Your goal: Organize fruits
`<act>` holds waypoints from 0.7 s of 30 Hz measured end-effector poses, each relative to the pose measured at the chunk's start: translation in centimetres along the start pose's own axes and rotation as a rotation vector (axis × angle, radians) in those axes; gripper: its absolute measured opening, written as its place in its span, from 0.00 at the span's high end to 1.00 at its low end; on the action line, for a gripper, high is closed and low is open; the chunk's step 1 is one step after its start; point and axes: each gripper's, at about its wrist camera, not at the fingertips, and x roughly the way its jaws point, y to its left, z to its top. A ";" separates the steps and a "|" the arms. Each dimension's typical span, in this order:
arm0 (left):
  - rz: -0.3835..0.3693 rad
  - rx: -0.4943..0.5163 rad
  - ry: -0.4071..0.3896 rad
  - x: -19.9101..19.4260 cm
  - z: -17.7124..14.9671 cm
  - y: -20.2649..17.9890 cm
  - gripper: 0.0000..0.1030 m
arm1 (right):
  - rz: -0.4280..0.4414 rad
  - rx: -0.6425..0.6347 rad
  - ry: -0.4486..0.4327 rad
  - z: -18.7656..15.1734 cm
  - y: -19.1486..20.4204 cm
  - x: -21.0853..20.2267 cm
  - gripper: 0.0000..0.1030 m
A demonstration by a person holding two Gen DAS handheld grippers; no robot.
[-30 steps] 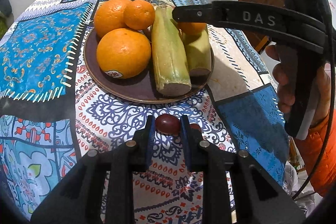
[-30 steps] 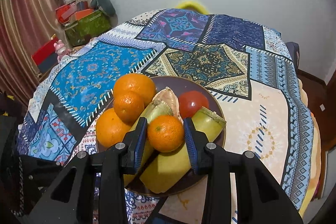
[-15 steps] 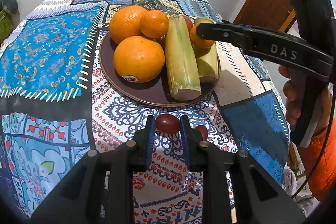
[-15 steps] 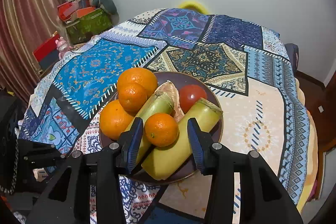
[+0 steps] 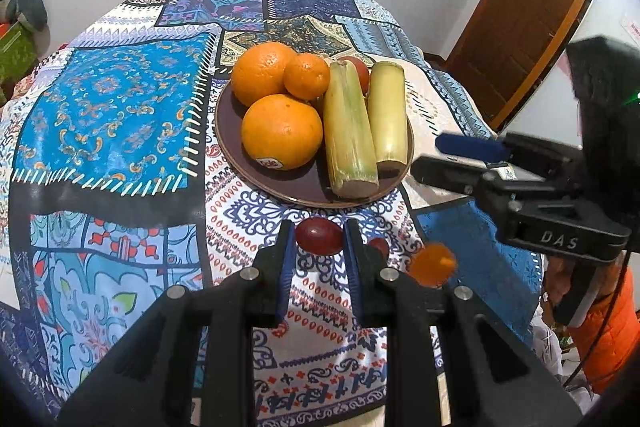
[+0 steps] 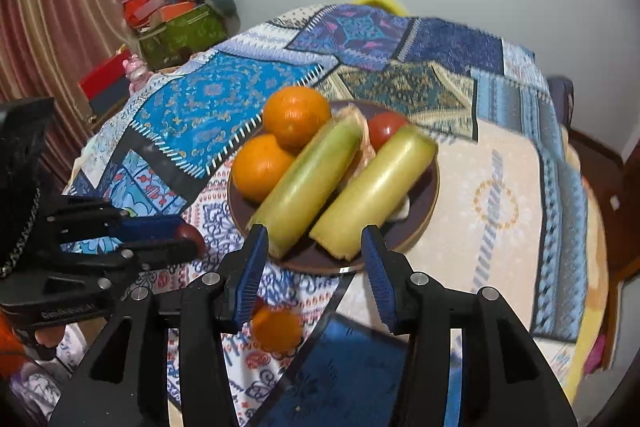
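Left gripper [image 5: 319, 241]: I pinch a red grape [image 5: 319, 235].
Right gripper [image 6: 316, 251]: my jaws have just been opening, nothing between them; a small orange [image 6: 276, 331] is blurred below.

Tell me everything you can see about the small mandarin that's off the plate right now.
The small mandarin is round, orange and motion-blurred in both views. It is off the plate, over the patterned tablecloth near the table's front edge, just below the right gripper, whose jaws have just been opening and stand apart with nothing between them. Nothing grips it; whether it touches the cloth or is still falling cannot be told.
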 end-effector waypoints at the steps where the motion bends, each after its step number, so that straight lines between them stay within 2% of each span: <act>1: 0.001 0.001 0.001 0.0 -0.2 0.0 0.77 | 0.018 0.019 0.008 -0.3 -0.2 0.1 0.56; 8: 0.004 -0.011 0.005 -0.4 -0.6 0.4 0.77 | 0.040 0.071 0.032 -2.4 -0.9 -1.1 0.56; 13: 0.006 -0.013 0.001 -0.9 -1.1 0.3 0.77 | 0.062 0.099 0.073 -5.8 -1.3 -3.2 0.56; 17: 0.013 -0.014 0.000 -1.4 -1.4 0.2 0.77 | 0.079 0.090 0.100 -7.2 -0.2 -3.5 0.56; 21: 0.016 -0.016 -0.012 -2.4 -1.8 0.0 0.77 | 0.140 0.066 0.099 -7.2 1.6 -3.2 0.56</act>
